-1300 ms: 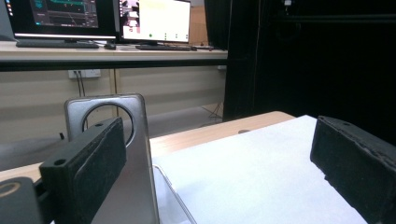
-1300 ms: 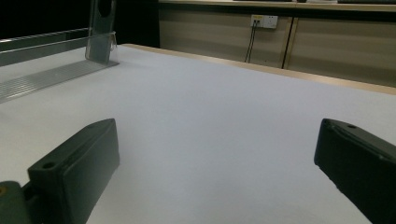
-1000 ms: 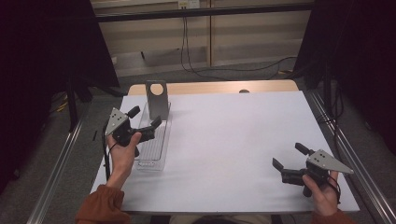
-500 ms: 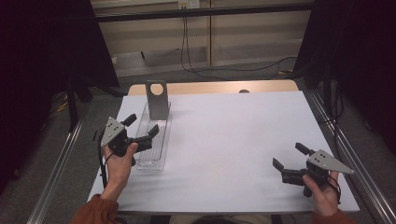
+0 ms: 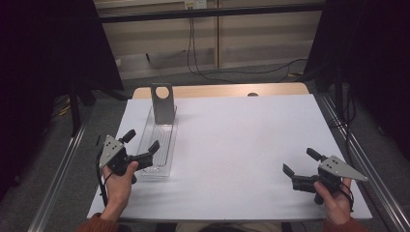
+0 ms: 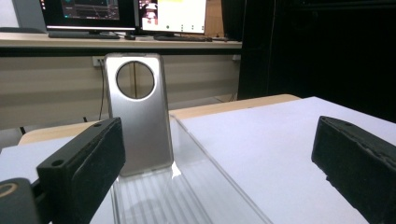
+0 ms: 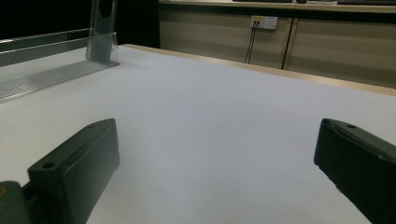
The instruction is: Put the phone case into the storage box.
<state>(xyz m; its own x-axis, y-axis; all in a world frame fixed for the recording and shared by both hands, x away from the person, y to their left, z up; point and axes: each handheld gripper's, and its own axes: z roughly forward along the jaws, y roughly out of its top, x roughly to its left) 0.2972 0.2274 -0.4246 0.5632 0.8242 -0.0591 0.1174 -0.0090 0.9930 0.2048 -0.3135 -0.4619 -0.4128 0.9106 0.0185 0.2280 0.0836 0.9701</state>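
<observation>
Grey phone case (image 5: 162, 102) upright at the far end of the clear tray (image 5: 158, 140), on the table's left side.

The case is smooth, rounded, with a round cutout; the tray is ribbed plastic on a white sheet (image 5: 241, 145). Left gripper (image 5: 141, 147) hangs over the tray's near end, jaws spread, nothing between it and the case. Right gripper (image 5: 300, 167) sits well apart at the near right, jaws spread and empty.

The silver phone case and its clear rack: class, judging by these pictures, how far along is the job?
Done: the silver phone case stands upright at the far end of the clear rack. In hand: nothing is gripped; the left gripper hovers open at the rack's near end, and the right gripper waits open over the white table. Left: any further handling of the case looks unstarted.
</observation>
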